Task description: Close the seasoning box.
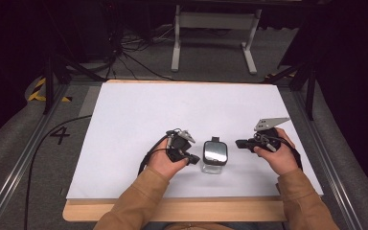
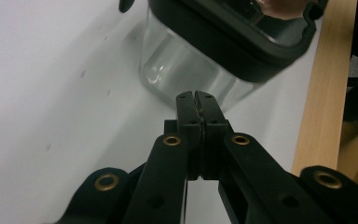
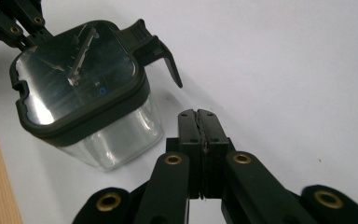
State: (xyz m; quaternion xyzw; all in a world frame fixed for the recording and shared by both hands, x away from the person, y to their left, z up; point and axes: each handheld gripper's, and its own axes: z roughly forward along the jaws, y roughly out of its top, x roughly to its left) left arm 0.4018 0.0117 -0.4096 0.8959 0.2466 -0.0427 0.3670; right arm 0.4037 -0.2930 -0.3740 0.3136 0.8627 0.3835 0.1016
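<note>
My white board (image 1: pixel 139 110) is matte and rectangular, lying on a pale wood table (image 1: pixel 172 211) whose grain shows along the near edge. On the grey floor at 9 o'clock of the board a black "4" (image 1: pixel 60 135) is painted. The jar (image 1: pixel 214 155) sits on the board toward 6 o'clock, between my hands: a clear, square, round-cornered body under a black lid (image 3: pixel 79 74) with a glossy reflective top and a latch tab. I can read no label on it. My left gripper (image 1: pixel 191 158), at the jar's 9 o'clock, has its jaws pressed together, tips just beside the glass. My right gripper (image 1: pixel 238 143), at its 3 o'clock, is likewise closed on nothing.
</note>
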